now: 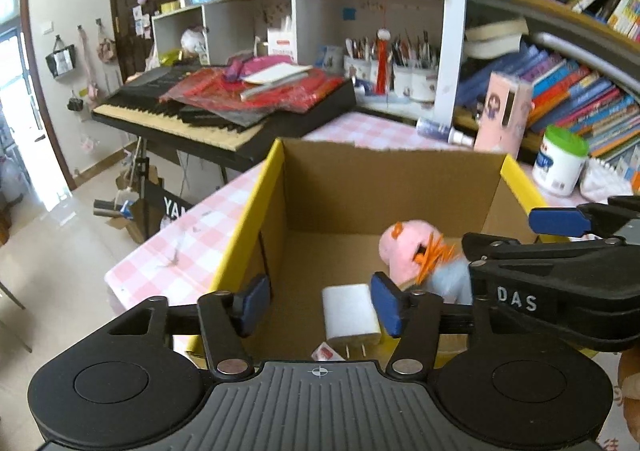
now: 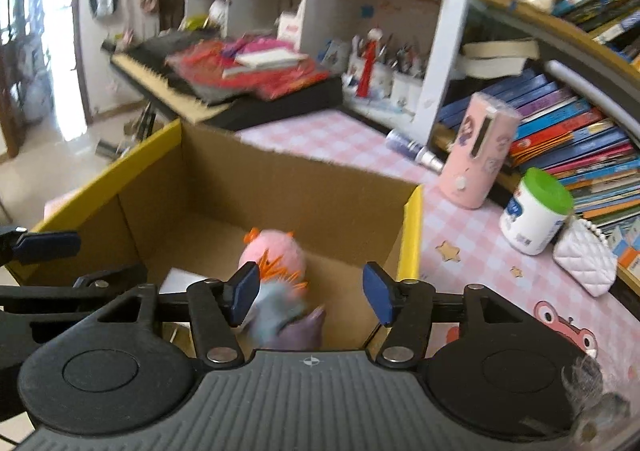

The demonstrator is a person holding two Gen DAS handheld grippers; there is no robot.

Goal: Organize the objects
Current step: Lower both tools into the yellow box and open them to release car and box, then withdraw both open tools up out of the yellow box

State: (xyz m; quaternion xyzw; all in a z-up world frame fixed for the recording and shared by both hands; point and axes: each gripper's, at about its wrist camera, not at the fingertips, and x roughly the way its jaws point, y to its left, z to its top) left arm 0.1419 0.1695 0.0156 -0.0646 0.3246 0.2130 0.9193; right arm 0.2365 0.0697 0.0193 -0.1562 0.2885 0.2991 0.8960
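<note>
Box (image 1: pixel 384 187) already holds plush doll (image 1: pixel 416 255) and charger (image 1: pixel 348 315); both tongs gape empty above; bottles on table (image 2: pixel 460 235) remain.

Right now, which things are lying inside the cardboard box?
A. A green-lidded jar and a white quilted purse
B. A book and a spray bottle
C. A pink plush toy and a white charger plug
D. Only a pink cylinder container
C: the pink plush toy and the white charger plug both lie on the floor of the cardboard box, while both grippers are open over it, holding nothing.
</note>
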